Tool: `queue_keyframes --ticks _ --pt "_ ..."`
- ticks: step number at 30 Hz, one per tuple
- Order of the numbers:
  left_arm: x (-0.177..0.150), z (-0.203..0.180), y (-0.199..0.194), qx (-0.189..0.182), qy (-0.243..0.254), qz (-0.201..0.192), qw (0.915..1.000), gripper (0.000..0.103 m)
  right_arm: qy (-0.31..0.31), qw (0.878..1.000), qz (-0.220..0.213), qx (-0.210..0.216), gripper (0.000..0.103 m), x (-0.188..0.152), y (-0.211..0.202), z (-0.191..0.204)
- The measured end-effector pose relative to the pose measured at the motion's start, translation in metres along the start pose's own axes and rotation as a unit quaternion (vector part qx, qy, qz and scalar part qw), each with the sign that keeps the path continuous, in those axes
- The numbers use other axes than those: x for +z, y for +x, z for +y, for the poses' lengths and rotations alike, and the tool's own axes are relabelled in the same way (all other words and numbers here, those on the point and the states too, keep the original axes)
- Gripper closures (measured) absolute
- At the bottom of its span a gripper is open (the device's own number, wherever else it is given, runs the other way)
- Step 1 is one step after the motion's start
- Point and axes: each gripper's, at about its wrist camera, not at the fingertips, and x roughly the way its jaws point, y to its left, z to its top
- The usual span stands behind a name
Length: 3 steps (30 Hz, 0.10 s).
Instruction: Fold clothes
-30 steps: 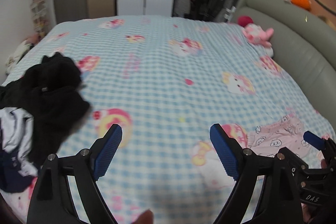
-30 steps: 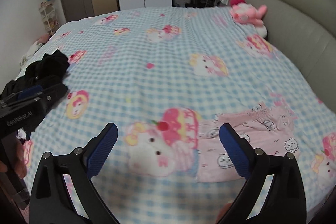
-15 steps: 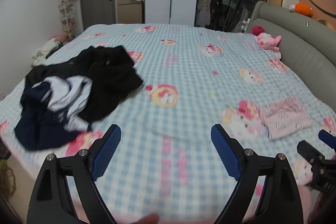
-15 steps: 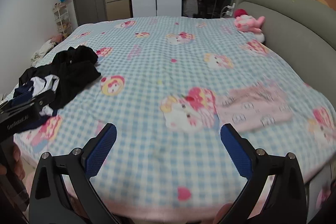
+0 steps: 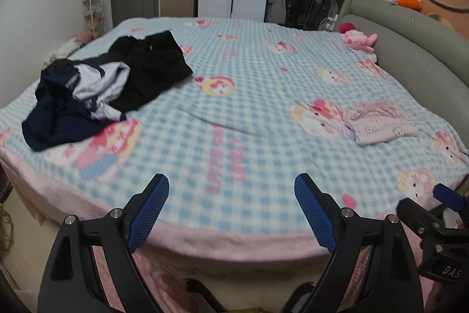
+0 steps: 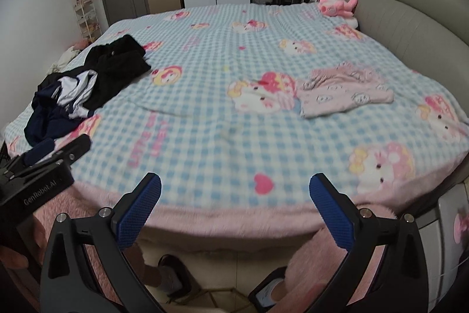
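Note:
A folded pink printed garment lies flat on the right side of the bed. At the left a loose heap holds a black garment and a navy-and-white one. My left gripper is open and empty, held off the bed's near edge. My right gripper is open and empty too, just past the same edge. Each gripper shows at the side of the other's view.
The blue checked blanket with cartoon prints covers the bed, its pink hem hanging at the near edge. A grey padded headboard and a pink plush toy sit at the right. Wardrobes and a door stand beyond. Feet in slippers show below.
Both grippers have pulled back from over the bed to beyond its near edge, so the whole bed now shows. Both stay open. The clothes have not moved.

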Motion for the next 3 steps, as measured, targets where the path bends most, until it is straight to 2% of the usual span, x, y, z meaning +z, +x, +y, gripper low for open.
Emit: queue_keyframes --ticks 3 --pt "-0.006 -0.0015 0.0014 0.005 0.0 0.005 1.0 0.013 -0.004 1.0 -0.001 -0.001 0.001 -0.0042 0.0011 0.003"
